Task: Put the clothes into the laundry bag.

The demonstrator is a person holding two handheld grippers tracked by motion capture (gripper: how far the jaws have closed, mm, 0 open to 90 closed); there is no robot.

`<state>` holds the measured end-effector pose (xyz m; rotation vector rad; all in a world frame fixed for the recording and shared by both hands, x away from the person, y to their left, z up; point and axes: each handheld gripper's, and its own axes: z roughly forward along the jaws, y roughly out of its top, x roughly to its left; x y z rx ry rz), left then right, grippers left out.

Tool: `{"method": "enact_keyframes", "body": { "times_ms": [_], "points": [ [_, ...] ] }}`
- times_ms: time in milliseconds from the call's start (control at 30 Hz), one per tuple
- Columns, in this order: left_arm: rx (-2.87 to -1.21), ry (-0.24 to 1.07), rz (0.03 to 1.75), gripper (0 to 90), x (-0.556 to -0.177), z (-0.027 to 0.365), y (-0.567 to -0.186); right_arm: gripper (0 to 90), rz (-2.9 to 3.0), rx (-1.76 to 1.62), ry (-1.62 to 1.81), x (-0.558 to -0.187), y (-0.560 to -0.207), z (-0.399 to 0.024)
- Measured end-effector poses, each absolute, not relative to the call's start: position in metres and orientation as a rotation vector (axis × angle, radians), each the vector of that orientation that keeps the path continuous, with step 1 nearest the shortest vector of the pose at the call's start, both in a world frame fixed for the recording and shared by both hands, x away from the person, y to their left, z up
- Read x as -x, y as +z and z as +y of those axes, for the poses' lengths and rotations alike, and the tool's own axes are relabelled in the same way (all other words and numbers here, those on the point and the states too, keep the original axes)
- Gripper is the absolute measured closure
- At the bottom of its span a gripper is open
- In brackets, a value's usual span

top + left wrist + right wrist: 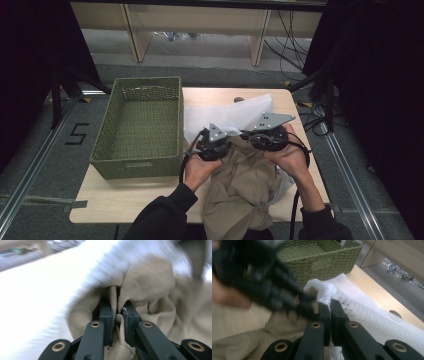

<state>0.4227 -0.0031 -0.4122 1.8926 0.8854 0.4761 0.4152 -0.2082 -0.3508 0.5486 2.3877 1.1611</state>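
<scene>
A tan garment lies crumpled on the wooden table and hangs over its front edge. Behind it is spread a white lacy cloth. Both grippers meet above the middle of the pile. My left gripper is shut on a raised fold of the tan garment, pinched between its jaws; that view is blurred. My right gripper points at the left one, its jaws shut on an edge of the white cloth. The left gripper shows blurred just beside its tips.
A green woven basket, with nothing in it, stands on the table's left half, close to the cloths. A round hole sits at the table's far edge. Wooden shelving legs and cables lie beyond the table.
</scene>
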Motion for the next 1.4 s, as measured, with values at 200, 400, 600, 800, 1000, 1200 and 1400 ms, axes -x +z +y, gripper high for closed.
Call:
{"method": "enact_keyframes", "body": {
  "times_ms": [200, 400, 600, 800, 1000, 1200, 1400],
  "points": [
    [-1.909, 0.497, 0.871, 81.1, -0.416, -0.007, -0.406, 89.8, 2.384, -0.541, 1.170, -0.414, -0.349, -0.204],
    [-1.951, 0.324, 0.907, 75.5, -0.416, -0.039, -0.470, 89.7, 2.419, -0.588, 1.115, -0.418, -0.365, -0.213],
    [-1.921, 0.331, 0.981, 73.5, -0.431, -0.028, -0.472, 89.7, 2.442, -0.601, 1.088, -0.420, -0.374, -0.214],
    [-1.822, 0.372, 1.053, 78.2, -0.443, -0.021, -0.462, 89.7, 2.455, -0.606, 1.075, -0.417, -0.375, -0.210],
    [-1.982, 0.351, 0.980, 52.1, -0.420, -0.015, -0.467, 89.7, 2.458, -0.637, 1.056, -0.419, -0.380, -0.216],
    [-2.086, 0.333, 0.942, 29.2, -0.400, 0.010, -0.454, 89.7, 2.455, -0.645, 1.052, -0.419, -0.380, -0.218],
    [-2.126, 0.254, 0.882, 20.4, -0.390, 0.003, -0.473, 89.7, 2.460, -0.631, 1.048, -0.420, -0.380, -0.216]
  ]
}}
